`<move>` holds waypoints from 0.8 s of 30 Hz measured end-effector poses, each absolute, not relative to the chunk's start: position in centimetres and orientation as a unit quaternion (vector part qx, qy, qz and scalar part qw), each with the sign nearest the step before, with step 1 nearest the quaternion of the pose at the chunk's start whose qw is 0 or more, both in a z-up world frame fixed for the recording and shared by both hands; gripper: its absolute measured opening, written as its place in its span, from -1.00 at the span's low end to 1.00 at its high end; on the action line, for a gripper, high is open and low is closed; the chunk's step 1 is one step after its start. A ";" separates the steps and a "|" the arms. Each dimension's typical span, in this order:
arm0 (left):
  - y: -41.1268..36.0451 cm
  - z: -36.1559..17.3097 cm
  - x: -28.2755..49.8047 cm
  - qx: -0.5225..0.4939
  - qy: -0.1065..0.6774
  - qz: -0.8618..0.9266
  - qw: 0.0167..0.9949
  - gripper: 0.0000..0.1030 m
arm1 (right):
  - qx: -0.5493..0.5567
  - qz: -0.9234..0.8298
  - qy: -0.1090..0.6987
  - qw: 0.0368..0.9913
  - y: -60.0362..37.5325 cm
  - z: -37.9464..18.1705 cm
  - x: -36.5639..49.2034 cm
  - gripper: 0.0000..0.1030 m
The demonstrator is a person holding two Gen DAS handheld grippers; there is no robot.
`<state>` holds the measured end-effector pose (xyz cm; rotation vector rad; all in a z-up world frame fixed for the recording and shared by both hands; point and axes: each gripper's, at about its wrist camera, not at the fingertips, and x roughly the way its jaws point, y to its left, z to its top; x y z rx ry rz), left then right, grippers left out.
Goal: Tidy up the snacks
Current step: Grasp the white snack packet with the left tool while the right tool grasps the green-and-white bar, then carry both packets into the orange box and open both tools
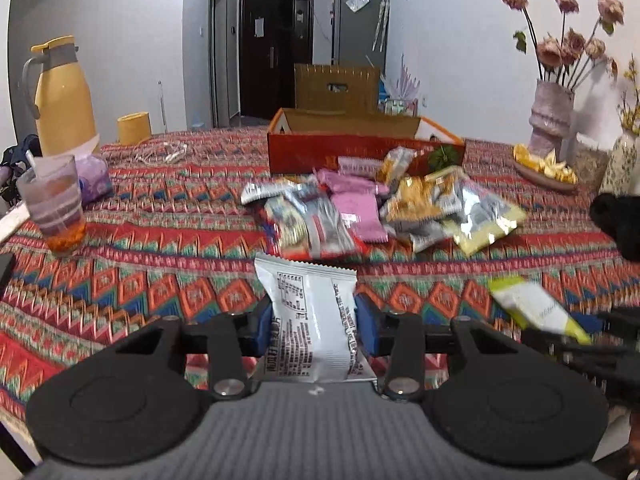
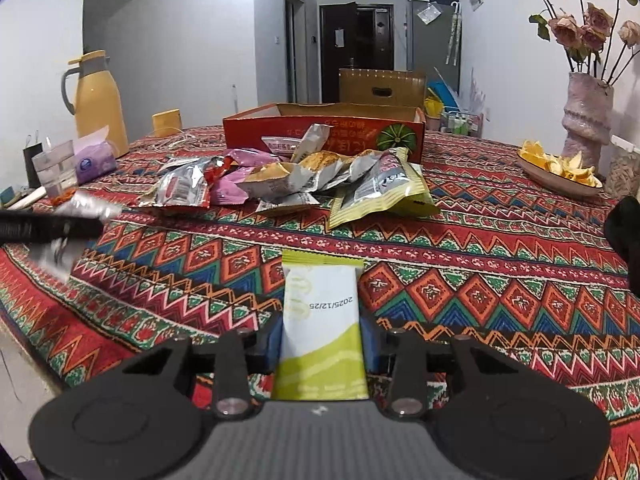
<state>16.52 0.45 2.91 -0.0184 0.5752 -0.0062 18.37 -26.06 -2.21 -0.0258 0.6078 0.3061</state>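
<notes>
My left gripper (image 1: 314, 320) is shut on a white snack packet (image 1: 310, 312) with black print, held above the patterned tablecloth. My right gripper (image 2: 322, 340) is shut on a white and lime-green packet (image 2: 322, 328) with a printed date; this green packet (image 1: 536, 306) also shows blurred at the lower right of the left wrist view. A pile of snack packets (image 1: 360, 208) (image 2: 304, 180) lies mid-table in front of a red cardboard box (image 1: 360, 148) (image 2: 320, 128) with its top open. The left gripper (image 2: 44, 226) shows blurred at the left edge of the right wrist view.
A yellow thermos jug (image 1: 62, 96), a glass tumbler (image 1: 52, 204) and a purple tissue pack (image 1: 94, 176) stand at the left. A vase with dried roses (image 1: 554, 120) and a dish of orange peel (image 1: 546, 168) stand at the right. A brown carton (image 1: 336, 86) is behind the table.
</notes>
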 end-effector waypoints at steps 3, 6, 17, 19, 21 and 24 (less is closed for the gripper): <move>1.2 4.0 17.9 -0.010 0.272 -0.004 0.962 -0.18 | -0.010 0.154 0.300 0.941 -26.1 -2.2 18.7 -0.23; 1.8 5.3 19.7 -0.009 0.264 -0.011 0.964 -0.18 | -0.016 0.157 0.308 0.938 -25.9 -1.9 19.1 -0.30; 5.2 12.4 30.7 -0.033 0.228 -0.096 0.968 -0.18 | 0.034 0.170 0.226 0.959 -29.5 7.5 25.1 -0.32; 5.6 13.5 34.2 -0.034 0.220 -0.098 0.970 -0.18 | 0.040 0.174 0.212 0.961 -30.2 9.9 28.8 -0.31; 5.9 14.5 38.3 -0.034 0.211 -0.100 0.972 -0.18 | 0.041 0.183 0.208 0.960 -30.3 11.9 33.8 -0.31; 5.9 14.5 45.2 -0.053 0.230 -0.111 0.966 -0.18 | 0.048 0.185 0.227 0.955 -29.7 13.2 42.2 -0.31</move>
